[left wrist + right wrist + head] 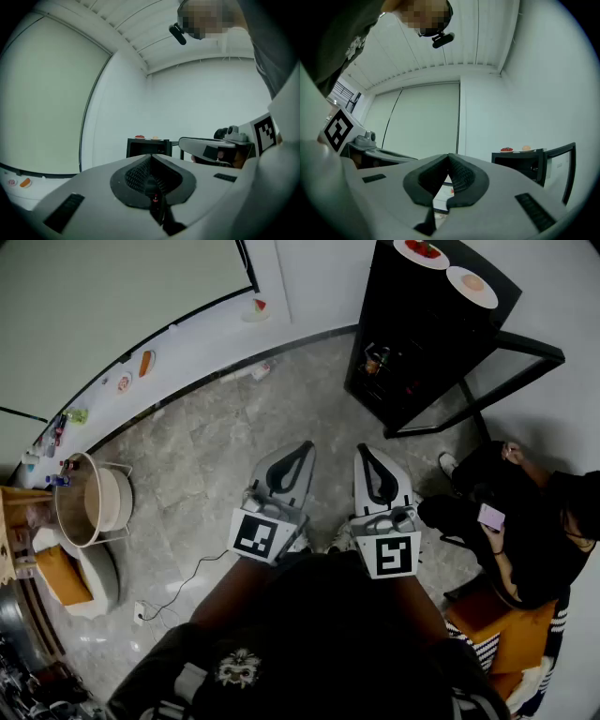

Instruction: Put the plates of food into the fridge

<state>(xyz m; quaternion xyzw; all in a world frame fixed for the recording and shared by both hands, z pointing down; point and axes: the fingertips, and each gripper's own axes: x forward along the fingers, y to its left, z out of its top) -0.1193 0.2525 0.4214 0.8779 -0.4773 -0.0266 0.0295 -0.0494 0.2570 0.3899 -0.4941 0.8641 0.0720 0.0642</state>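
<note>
Grey stone floor (234,437) fills most of the head view, bounded by white walls. At the far right stands a black fridge (422,334), its glass door (530,345) swung open. Beside it a seated person (525,540) looks at a phone.

Close to the wearer, the left gripper (305,446) and the right gripper (364,450) are held side by side, well apart from the fridge. Each gripper view shows its ribbed pads pressed together at the tips with nothing between them, so both tools are closed and empty.

Both plates sit on top of the fridge, not inside it: the plate with red food (422,251) toward the back, and the plate with a pale orange piece (472,284) just beside it, nearer the door.

They look stiff, smooth and breakable, probably light. The rim is likely the only place narrow jaws can bite, and a glazed edge may slip, so a firm pinch well onto the rim seems wise. The food lies loose and could roll off if a plate tips, so each should travel level.
</note>
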